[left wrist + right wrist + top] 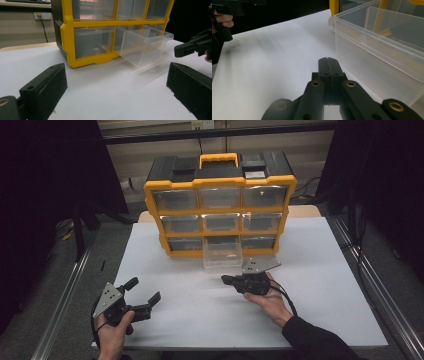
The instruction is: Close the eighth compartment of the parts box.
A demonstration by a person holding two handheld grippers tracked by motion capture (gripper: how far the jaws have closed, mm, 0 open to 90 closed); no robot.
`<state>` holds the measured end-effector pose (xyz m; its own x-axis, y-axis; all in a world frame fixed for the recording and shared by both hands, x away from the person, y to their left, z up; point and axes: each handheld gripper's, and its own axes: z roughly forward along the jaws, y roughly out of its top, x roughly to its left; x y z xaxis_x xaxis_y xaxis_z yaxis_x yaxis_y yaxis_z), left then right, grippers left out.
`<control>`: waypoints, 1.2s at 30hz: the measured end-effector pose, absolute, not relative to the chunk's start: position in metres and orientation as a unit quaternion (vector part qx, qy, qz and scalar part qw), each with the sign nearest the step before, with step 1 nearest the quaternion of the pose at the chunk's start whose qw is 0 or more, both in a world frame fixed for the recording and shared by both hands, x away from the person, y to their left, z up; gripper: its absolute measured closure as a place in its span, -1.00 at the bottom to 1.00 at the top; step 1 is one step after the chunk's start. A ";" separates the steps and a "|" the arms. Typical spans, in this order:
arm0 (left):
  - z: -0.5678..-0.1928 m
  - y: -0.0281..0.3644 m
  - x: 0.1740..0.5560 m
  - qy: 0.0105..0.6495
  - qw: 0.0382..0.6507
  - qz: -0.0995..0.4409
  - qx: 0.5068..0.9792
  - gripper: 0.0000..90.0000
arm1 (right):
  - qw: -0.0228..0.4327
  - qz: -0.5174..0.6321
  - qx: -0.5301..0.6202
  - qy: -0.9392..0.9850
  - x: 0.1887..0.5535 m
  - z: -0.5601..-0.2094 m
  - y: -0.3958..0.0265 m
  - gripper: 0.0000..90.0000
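Jaws, left gripper [144,296]: spread wide, empty. Jaws, right gripper [231,280]: pressed together, holding nothing.

High view: clear drawer [222,256] pulled partway out of the organiser's [220,210] bottom row, just ahead of the right jaws.

Left gripper view: drawer [145,46] ahead, right of centre.

Right gripper view: drawer wall [377,60] close on the right. Judgement: next contact should meet the drawer front squarely, pushing or pulling straight along its slot.

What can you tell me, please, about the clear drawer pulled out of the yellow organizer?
The clear drawer is a transparent plastic bin with a lipped rim, and looks empty. It sticks out from the bottom row's middle slot of the yellow organizer, over the white table. The right gripper lies shut just in front of it, apparently not touching.
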<state>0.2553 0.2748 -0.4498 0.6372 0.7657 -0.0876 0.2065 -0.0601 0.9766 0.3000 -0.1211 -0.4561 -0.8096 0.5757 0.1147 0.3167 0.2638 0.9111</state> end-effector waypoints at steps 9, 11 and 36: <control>-0.450 0.275 0.256 0.357 0.582 0.242 0.689 -0.94 | 0.120 0.525 0.283 0.793 0.310 -0.459 -0.114 1.00; -0.450 0.275 0.255 0.357 0.585 0.240 0.687 -0.94 | 0.123 0.521 0.284 0.795 0.313 -0.461 -0.113 1.00; -0.450 0.275 0.255 0.357 0.584 0.241 0.688 -0.94 | 0.143 0.511 0.304 0.791 0.329 -0.466 -0.108 1.00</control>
<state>0.2554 0.2755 -0.4499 0.6293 0.7724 -0.0855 0.2103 -0.0633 0.9756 0.3295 -0.1082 -0.4660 -0.7741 0.6274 0.0843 0.3342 0.2920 0.8961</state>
